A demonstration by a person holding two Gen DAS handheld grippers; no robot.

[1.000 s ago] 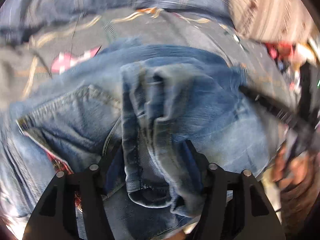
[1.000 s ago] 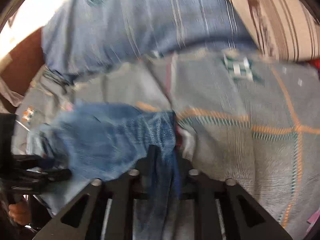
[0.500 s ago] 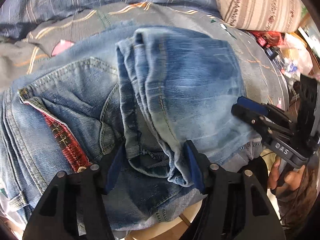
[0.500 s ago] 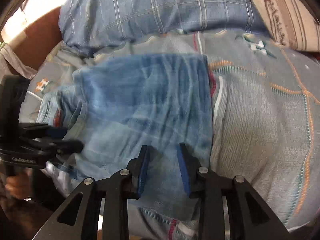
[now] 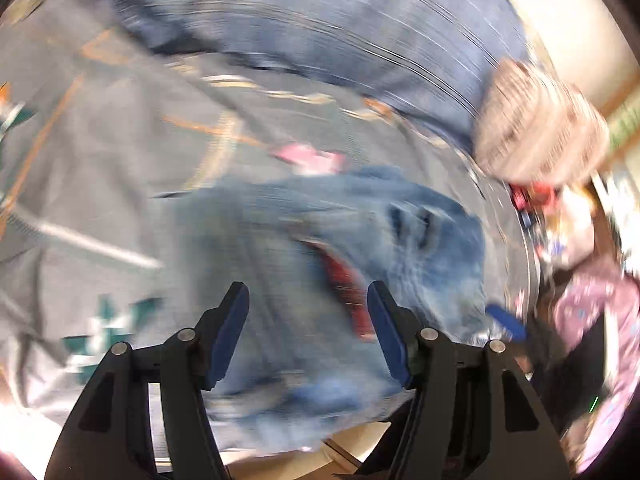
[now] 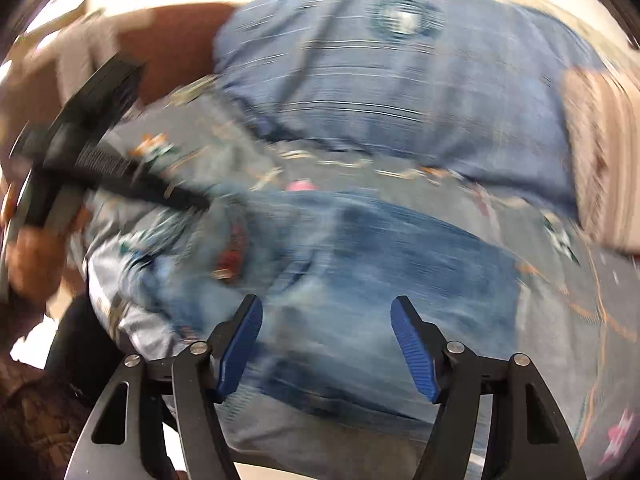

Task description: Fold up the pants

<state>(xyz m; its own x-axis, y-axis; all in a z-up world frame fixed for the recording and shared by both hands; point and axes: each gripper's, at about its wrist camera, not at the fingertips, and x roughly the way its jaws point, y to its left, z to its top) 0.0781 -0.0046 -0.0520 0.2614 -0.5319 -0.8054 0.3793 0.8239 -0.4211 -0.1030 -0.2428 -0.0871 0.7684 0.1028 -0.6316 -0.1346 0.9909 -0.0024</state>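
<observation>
Bedspread point(image 5: 100, 168) smeared — jeans point(image 6: 400, 264) folds unreadable.

We see bare patterned grey bedsheet point(image 5: 100, 168) to the left of the folded blue denim jeans point(image 5: 320, 248), room for tongs to pass. A blue plaid pillow point(image 6: 400, 80) and a striped beige cushion point(image 6: 608, 160) block the far side; red and mixed clutter point(image 5: 536, 200) crowds the right edge.

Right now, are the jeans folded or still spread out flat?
Folded. The jeans lie as a compact layered bundle on the grey bedspread, with a denim layer on top. Blur hides how neat the fold is.
</observation>
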